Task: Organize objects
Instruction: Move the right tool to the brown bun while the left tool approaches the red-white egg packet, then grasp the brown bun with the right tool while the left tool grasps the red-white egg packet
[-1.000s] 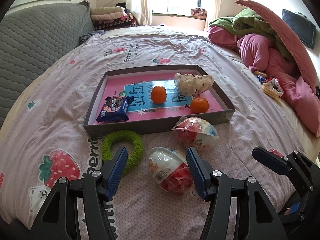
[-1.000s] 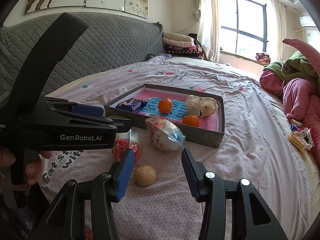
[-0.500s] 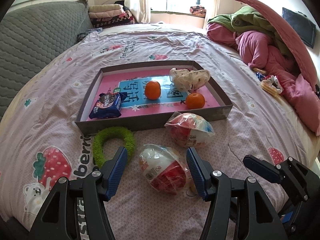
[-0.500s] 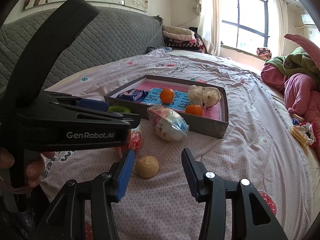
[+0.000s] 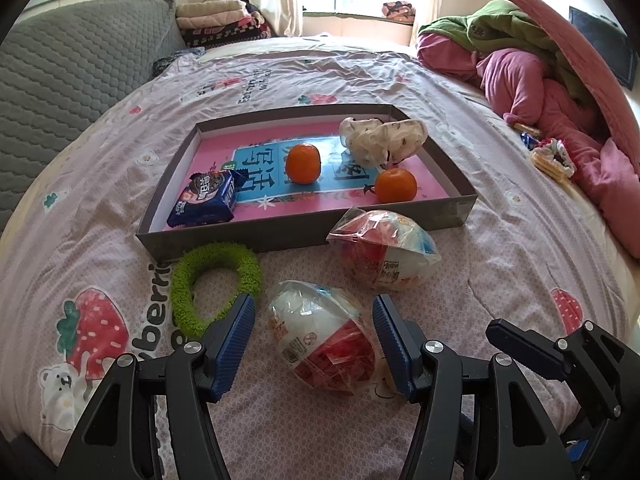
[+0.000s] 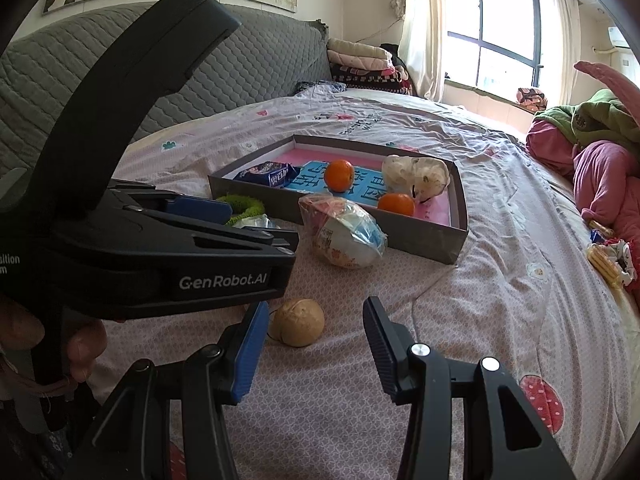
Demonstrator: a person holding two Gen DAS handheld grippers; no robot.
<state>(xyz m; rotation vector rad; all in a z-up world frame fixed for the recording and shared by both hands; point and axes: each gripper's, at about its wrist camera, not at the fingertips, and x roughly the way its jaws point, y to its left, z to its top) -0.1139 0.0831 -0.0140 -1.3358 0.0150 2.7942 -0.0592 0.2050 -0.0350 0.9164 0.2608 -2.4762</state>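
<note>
A grey tray (image 5: 304, 234) with a pink floor lies on the bed. It holds two oranges (image 5: 304, 163), a blue snack pack (image 5: 206, 200) and a cream plush (image 5: 380, 140). In front of it lie a green fuzzy ring (image 5: 212, 284) and two bagged egg-shaped toys. My left gripper (image 5: 314, 312) is open, its fingers either side of the near egg toy (image 5: 324, 340), not touching. The far egg toy (image 5: 384, 250) lies against the tray wall. My right gripper (image 6: 314, 314) is open around a tan ball (image 6: 298, 322) on the sheet.
A grey quilted headboard (image 5: 72, 60) runs along the left. Pink and green bedding (image 5: 540, 80) is piled at the right, with small snack items (image 5: 550, 160) beside it. The left gripper's body (image 6: 160, 240) fills the left of the right wrist view.
Both grippers have moved forward and lower. The near egg toy now sits between the left fingers, and the tan ball between the right fingers. Both stay open.
</note>
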